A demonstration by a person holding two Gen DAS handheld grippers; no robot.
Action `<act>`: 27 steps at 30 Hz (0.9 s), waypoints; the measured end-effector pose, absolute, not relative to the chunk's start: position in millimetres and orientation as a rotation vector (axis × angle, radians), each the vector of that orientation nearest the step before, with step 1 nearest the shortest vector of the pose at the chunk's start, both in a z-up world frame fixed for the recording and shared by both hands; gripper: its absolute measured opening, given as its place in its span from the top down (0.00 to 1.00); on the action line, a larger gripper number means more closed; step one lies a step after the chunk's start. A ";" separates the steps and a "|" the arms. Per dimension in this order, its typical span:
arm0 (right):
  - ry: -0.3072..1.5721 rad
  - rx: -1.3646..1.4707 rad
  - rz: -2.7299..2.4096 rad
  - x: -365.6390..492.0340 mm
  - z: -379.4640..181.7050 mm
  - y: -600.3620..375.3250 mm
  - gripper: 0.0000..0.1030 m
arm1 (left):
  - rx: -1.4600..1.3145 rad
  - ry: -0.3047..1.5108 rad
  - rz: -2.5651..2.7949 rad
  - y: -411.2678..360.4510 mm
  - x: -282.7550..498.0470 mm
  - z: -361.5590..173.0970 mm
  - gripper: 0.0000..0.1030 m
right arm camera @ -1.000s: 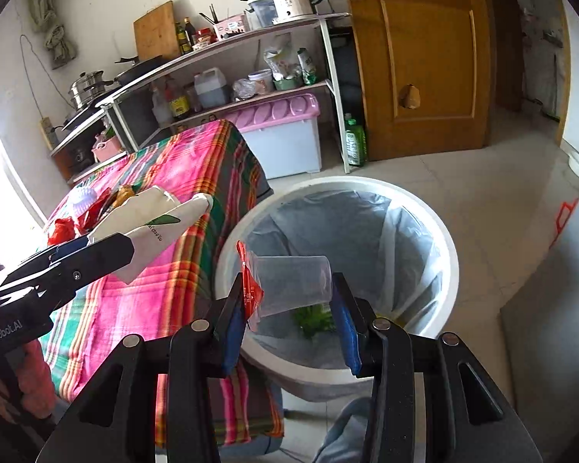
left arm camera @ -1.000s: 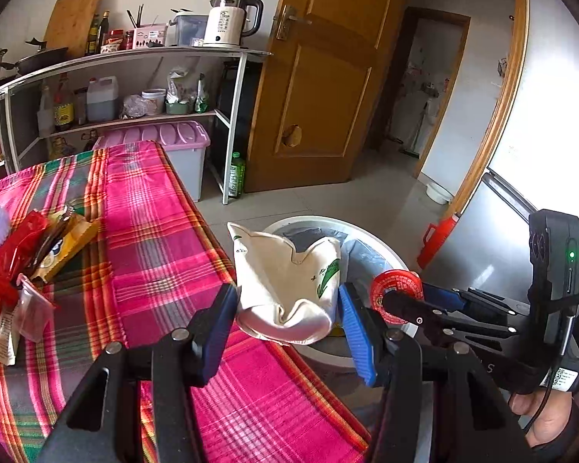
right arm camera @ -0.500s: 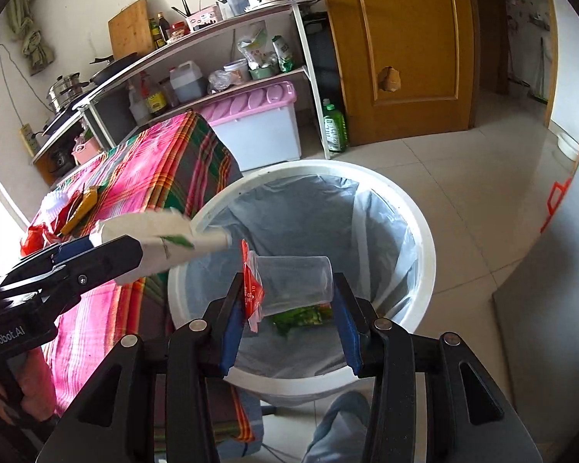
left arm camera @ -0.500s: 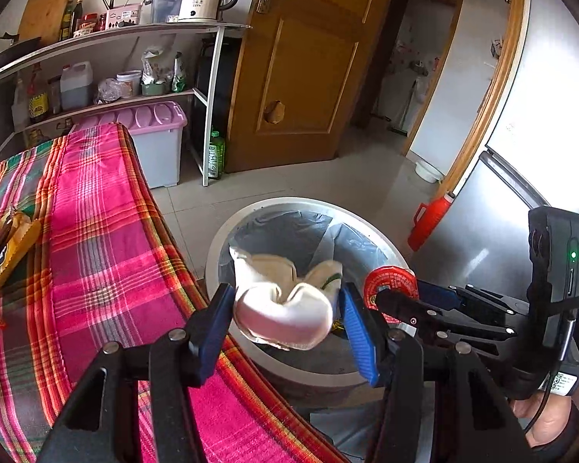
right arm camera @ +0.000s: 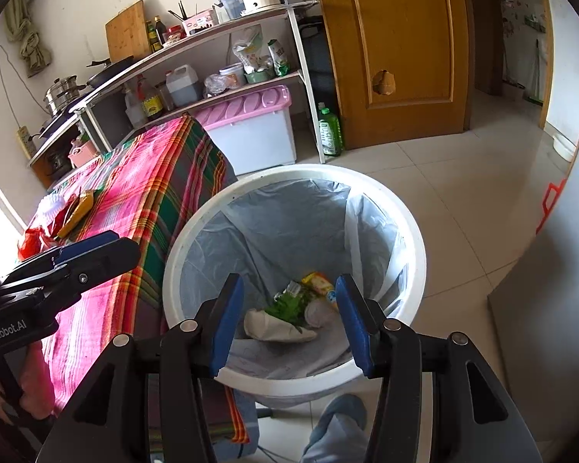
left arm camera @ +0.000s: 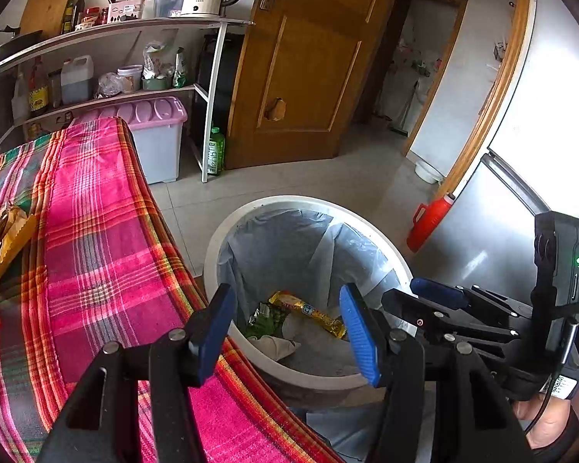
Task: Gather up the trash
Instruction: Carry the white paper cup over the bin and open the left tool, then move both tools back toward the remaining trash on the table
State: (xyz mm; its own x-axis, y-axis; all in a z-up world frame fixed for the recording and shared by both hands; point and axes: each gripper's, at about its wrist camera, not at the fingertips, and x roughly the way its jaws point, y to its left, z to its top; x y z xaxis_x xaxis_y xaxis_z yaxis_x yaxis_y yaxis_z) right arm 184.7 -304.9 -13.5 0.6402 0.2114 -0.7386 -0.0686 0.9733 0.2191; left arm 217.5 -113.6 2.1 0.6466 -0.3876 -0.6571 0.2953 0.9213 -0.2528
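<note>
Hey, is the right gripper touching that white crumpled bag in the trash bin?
Apart. The right wrist view shows the right gripper, jaws opening and empty, above the bin; the white bag lies on its bottom.

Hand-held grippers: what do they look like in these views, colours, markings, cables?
Both match: black plastic frames with silver rivets and blue ribbed pads. The left hand-held gripper carries white "GenRobot.AI" lettering on its side, seen from the right wrist view. The right hand-held gripper has a black upright module with a green light, a white label and a thin black cable near the hand.
</note>
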 end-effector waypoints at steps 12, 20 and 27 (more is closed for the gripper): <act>0.771 0.134 0.212 160.6 24.2 -279.1 0.51 | -0.152 0.688 -0.323 -79.9 183.8 30.7 0.43; 0.704 0.083 0.272 142.8 50.0 -245.2 0.51 | -0.155 0.622 -0.255 -51.9 154.4 45.9 0.43; 0.686 0.045 0.321 133.4 59.4 -215.0 0.51 | -0.165 0.594 -0.210 -26.4 131.0 52.2 0.43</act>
State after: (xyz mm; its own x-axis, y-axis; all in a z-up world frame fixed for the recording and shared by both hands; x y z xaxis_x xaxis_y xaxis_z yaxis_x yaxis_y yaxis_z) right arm 133.4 -215.0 59.4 0.7266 0.3057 -0.6153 -0.2764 0.9500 0.1456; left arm 131.0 -26.4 52.2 0.8085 -0.2425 -0.5362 0.1481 0.9657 -0.2134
